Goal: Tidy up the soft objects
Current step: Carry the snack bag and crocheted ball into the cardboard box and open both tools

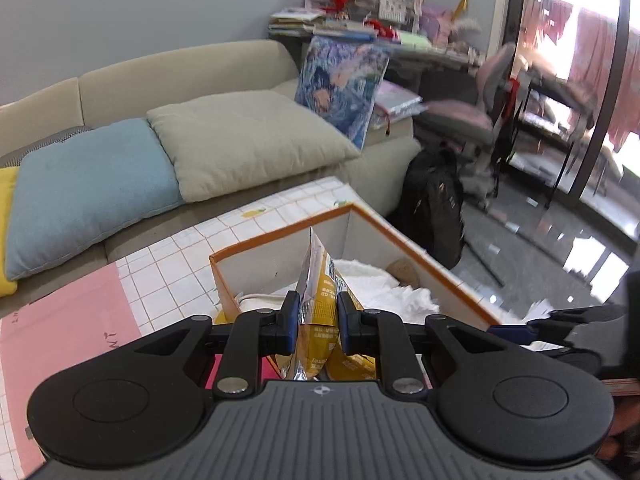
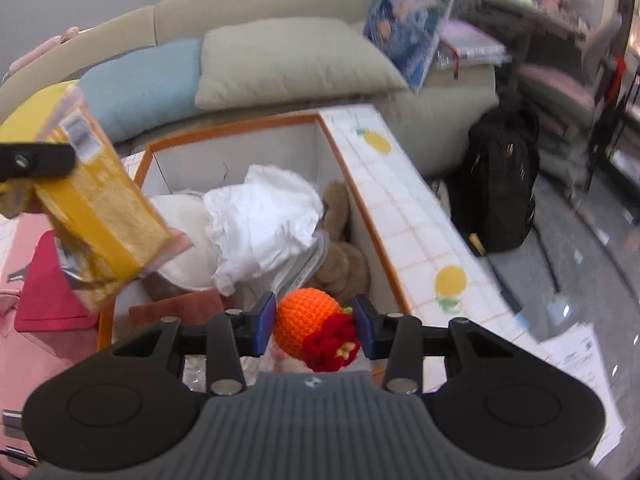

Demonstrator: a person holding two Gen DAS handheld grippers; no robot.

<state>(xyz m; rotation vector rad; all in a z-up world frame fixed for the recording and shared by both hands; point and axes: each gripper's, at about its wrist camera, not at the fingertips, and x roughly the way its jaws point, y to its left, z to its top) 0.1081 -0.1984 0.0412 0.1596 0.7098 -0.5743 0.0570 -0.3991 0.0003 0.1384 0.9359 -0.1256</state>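
Two grippers work over the orange-rimmed box (image 2: 362, 208). The left gripper (image 1: 318, 316) clamps a yellow snack bag (image 1: 320, 300), its long axis running forward between the jaws. The right gripper (image 2: 315, 326) pinches the orange crochet ball (image 2: 306, 322), red flower facing back.

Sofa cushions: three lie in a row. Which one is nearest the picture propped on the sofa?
The beige cushion. It lies right beside the propped picture, while the blue cushion and yellow cushion lie farther along.
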